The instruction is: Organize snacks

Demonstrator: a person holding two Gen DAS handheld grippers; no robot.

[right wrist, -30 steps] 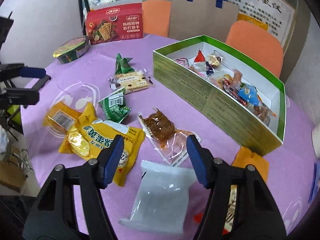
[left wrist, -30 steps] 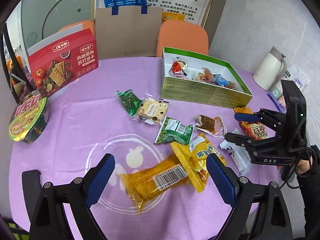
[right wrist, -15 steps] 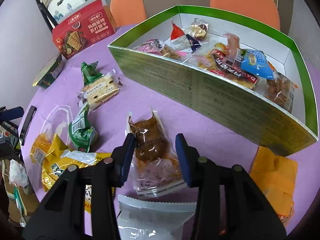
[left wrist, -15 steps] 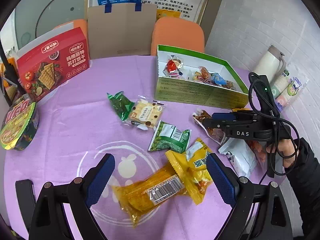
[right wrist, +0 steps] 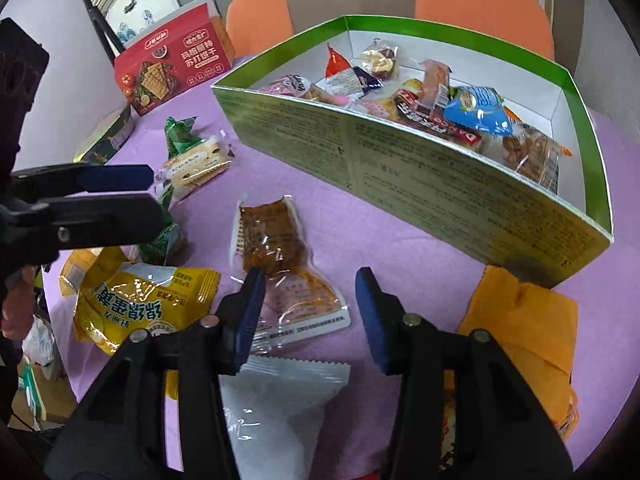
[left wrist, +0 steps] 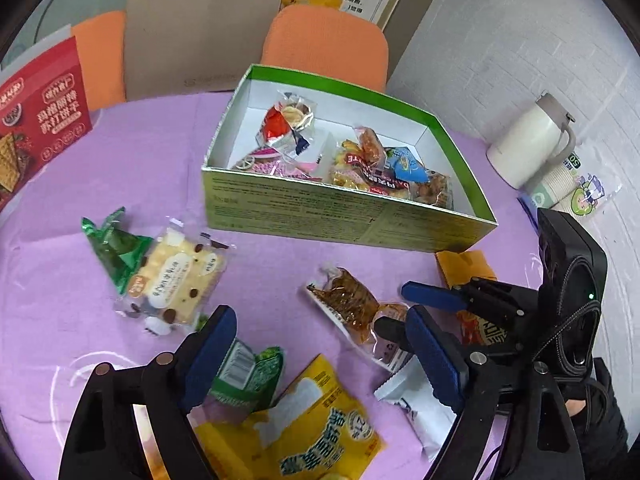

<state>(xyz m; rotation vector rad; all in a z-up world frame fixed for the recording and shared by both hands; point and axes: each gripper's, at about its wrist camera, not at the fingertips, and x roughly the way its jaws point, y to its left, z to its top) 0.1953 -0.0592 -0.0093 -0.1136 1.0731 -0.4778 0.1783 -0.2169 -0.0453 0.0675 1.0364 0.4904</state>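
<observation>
Nearest, the right gripper [right wrist: 310,312] is opening over the brown pouch [right wrist: 276,264], pads not pressing it. Its neighbour, the left gripper [left wrist: 316,354], is closing, nothing gripped. Seven loose packets lie on the table [left wrist: 152,168]. Toward the far edge, one green box [left wrist: 340,216] holds several snacks.

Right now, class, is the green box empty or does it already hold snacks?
Partly filled. The green box holds several wrapped snacks, with bare white floor at one end.
</observation>
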